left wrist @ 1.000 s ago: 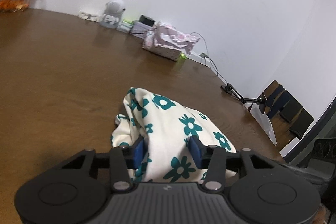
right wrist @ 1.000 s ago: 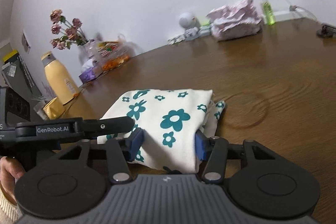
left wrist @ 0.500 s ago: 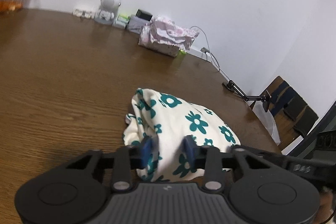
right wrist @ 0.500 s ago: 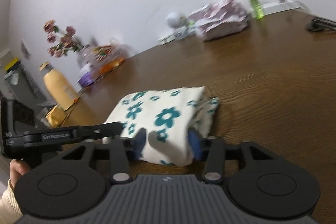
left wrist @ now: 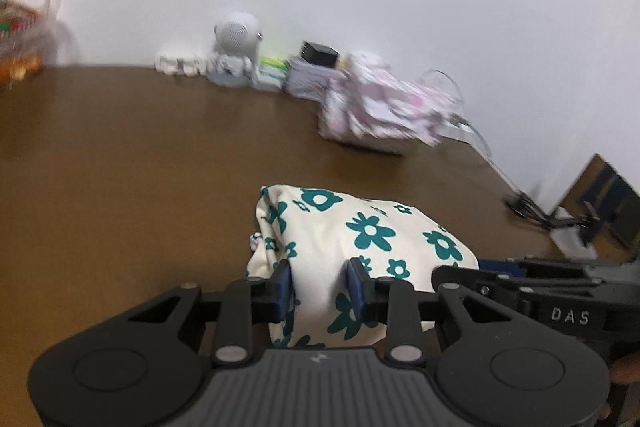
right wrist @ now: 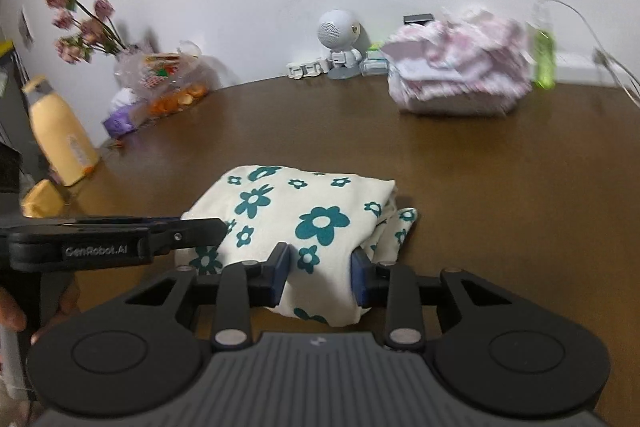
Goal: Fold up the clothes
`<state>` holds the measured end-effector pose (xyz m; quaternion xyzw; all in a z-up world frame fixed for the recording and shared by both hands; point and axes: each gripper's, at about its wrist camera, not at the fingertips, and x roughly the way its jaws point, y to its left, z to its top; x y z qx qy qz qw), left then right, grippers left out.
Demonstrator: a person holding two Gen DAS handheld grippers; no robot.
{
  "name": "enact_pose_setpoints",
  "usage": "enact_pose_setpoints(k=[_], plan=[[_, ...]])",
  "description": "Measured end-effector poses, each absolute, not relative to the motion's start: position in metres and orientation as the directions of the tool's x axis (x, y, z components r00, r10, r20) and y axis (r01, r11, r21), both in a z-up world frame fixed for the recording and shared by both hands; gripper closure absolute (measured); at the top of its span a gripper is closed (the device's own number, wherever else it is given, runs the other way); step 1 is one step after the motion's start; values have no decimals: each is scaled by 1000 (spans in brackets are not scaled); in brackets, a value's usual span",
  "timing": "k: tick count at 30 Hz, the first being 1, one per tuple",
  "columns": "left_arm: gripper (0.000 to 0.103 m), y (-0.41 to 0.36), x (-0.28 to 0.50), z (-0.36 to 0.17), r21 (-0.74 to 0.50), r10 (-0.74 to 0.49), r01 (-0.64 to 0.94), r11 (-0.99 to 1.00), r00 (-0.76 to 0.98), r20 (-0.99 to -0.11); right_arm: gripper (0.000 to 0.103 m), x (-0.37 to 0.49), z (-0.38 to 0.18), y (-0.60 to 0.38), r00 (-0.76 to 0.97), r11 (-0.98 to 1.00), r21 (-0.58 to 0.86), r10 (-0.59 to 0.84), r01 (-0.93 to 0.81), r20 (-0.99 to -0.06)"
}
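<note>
Your left gripper [left wrist: 319,285] has the near edge of the folded cloth [left wrist: 360,239] between its blue pads [left wrist: 281,281], and the fabric bulges up between them; its jaws stand narrow on that bunch. Your right gripper [right wrist: 320,275] has the same near edge of the cloth [right wrist: 304,215] in it, its jaws closing on the fabric.

The cloth, cream with teal flowers, is a compact bundle on the brown table [left wrist: 120,155], directly ahead of both grippers and touching them. Its long axis runs across your front, from one gripper to the other. Each gripper takes one end of the near edge, so neither hand is the nearer one. In the left view the right gripper [left wrist: 480,269] sits just beside the cloth's right end; in the right view the left gripper [right wrist: 216,227] sits at its left end.

Both grippers point forward and tilt down at the table, side by side and roughly parallel. A second, pink bundle [right wrist: 460,67] lies well apart by the far wall.

Judgement: the coming move depends on both ends travelling together along the table; uneven pull would skew the fold.
</note>
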<state>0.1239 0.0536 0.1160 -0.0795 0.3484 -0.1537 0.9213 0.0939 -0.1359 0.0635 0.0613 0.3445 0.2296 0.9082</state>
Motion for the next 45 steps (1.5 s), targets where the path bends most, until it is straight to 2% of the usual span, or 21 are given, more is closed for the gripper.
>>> enact_pose_setpoints(k=[4, 8, 13, 16, 20, 22, 27, 28, 29, 30, 31, 32, 35, 37, 38, 40, 44, 45], plan=[[78, 74, 195, 114, -258, -299, 171, 951, 720, -626, 72, 161, 69, -95, 674, 902, 208, 422, -378, -607], [78, 79, 268, 114, -208, -241, 141, 968, 752, -613, 72, 233, 67, -71, 699, 918, 197, 390, -343, -600], [79, 59, 349, 113, -242, -239, 111, 964, 761, -603, 72, 291, 59, -68, 760, 954, 168, 299, -249, -577], [79, 36, 372, 112, -230, -257, 148, 962, 774, -579, 72, 312, 55, -77, 777, 967, 139, 253, -212, -576], [78, 16, 389, 107, -225, -275, 175, 958, 778, -565, 72, 331, 53, -99, 773, 967, 198, 248, -161, -584], [76, 15, 391, 105, -236, -272, 163, 958, 781, -563, 67, 332, 54, -98, 776, 968, 189, 245, -164, -581], [59, 48, 360, 125, -254, -281, 164, 953, 793, -540, 45, 289, 83, -98, 806, 968, 153, 252, -200, -536], [54, 57, 347, 132, -251, -274, 161, 955, 806, -524, 37, 275, 91, -100, 814, 967, 143, 255, -211, -523], [46, 66, 333, 139, -244, -266, 159, 957, 819, -508, 31, 258, 96, -102, 822, 966, 132, 258, -222, -508], [40, 80, 315, 142, -223, -253, 160, 962, 831, -495, 21, 239, 100, -105, 831, 965, 121, 263, -234, -491], [37, 92, 300, 144, -201, -239, 157, 967, 836, -494, 17, 219, 102, -107, 835, 962, 108, 270, -249, -479], [32, 103, 283, 144, -179, -220, 149, 973, 838, -500, 17, 200, 102, -109, 835, 962, 90, 269, -258, -480], [27, 119, 234, 139, -143, -187, 131, 981, 838, -513, 16, 148, 100, -115, 840, 968, 44, 235, -245, -489], [25, 122, 200, 132, -107, -188, 155, 982, 851, -490, 4, 111, 100, -120, 857, 975, 16, 201, -220, -474], [19, 121, 182, 129, -90, -192, 170, 981, 860, -472, 1, 95, 100, -124, 869, 980, 2, 179, -201, -461], [17, 117, 153, 122, -83, -197, 179, 980, 862, -467, 1, 68, 101, -134, 890, 989, -11, 125, -144, -438], [13, 107, 101, 114, -121, -181, 139, 983, 843, -506, 1, 21, 106, -173, 894, 995, 103, 37, 11, -446], [9, 106, 88, 113, -127, -177, 129, 983, 840, -513, 1, 10, 106, -180, 893, 992, 127, 38, 21, -448]])
